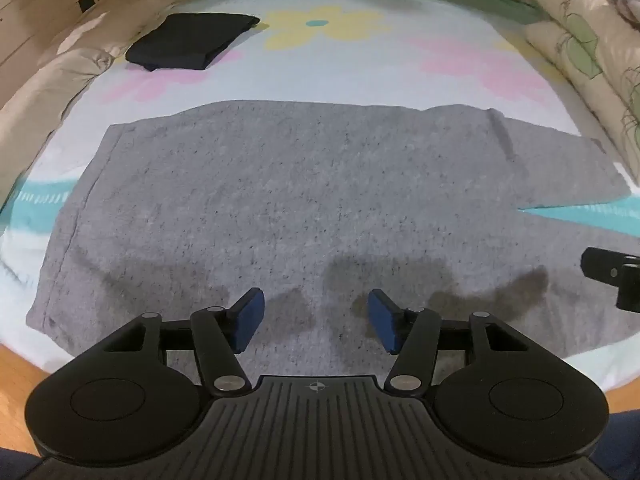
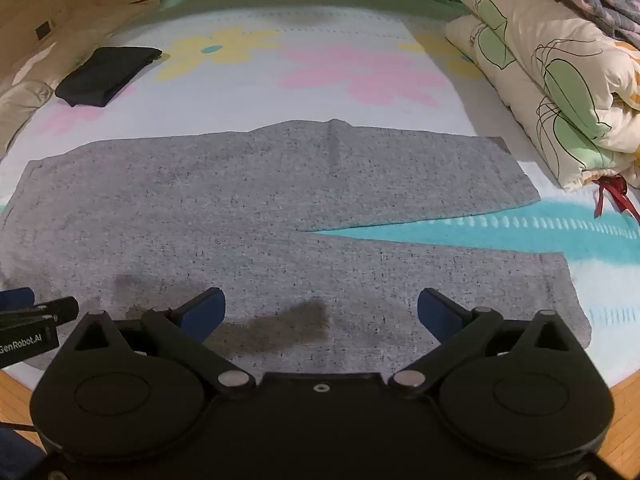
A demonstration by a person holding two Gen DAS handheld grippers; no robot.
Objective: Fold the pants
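Grey heathered pants [image 1: 280, 200] lie flat on the bed, waistband at the left and the two legs spread apart toward the right [image 2: 400, 176]. My left gripper [image 1: 316, 320] hovers just above the near part of the pants, near the waist end. It is open, with only cloth below its blue pads [image 1: 250, 318]. My right gripper [image 2: 320, 308] hangs over the near leg, open wide with nothing between its fingers. Both cast shadows on the fabric. Neither touches the cloth as far as I can see.
A folded dark garment [image 1: 192, 42] rests at the far left of the flowered sheet [image 2: 360, 72]. A rolled cream duvet [image 2: 552, 80] is stacked along the right side. Beyond the bed's near edge there is wooden floor [image 2: 624, 408].
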